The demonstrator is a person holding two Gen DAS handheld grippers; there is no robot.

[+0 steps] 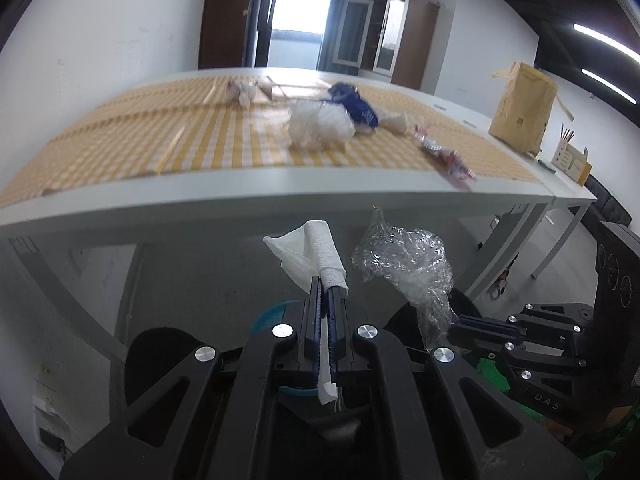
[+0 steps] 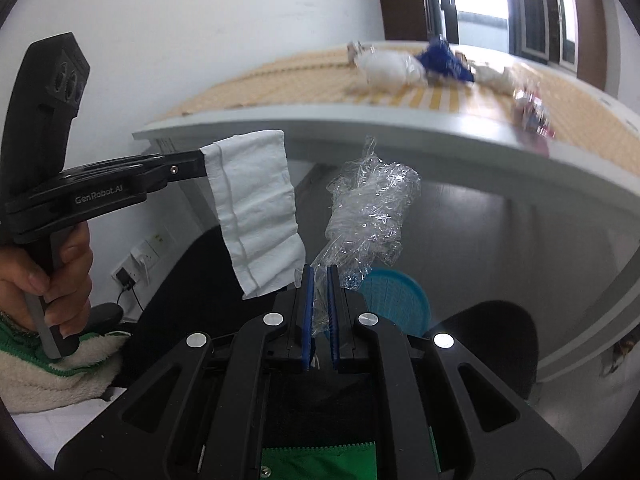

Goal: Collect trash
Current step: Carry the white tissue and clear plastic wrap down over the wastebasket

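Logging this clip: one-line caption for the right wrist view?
Right gripper holds crumpled clear plastic wrap beside left gripper's white paper towel, above the blue bin.

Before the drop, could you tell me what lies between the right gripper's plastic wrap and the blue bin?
Nothing. In the right wrist view, the plastic wrap hangs in open air above the blue bin.

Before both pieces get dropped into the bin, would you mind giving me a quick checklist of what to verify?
1. Left gripper shut on the white napkin: ok.
2. Right gripper shut on the clear plastic wrap: ok.
3. Both pieces lifted off the table: ok.
4. Blue bin below the right gripper: ok, it shows under the wrap.
5. Napkin directly over the bin: cannot tell; only a blue edge shows behind the left gripper.
6. All trash collected: not ok; the blue wrapper and other scraps remain on the table.
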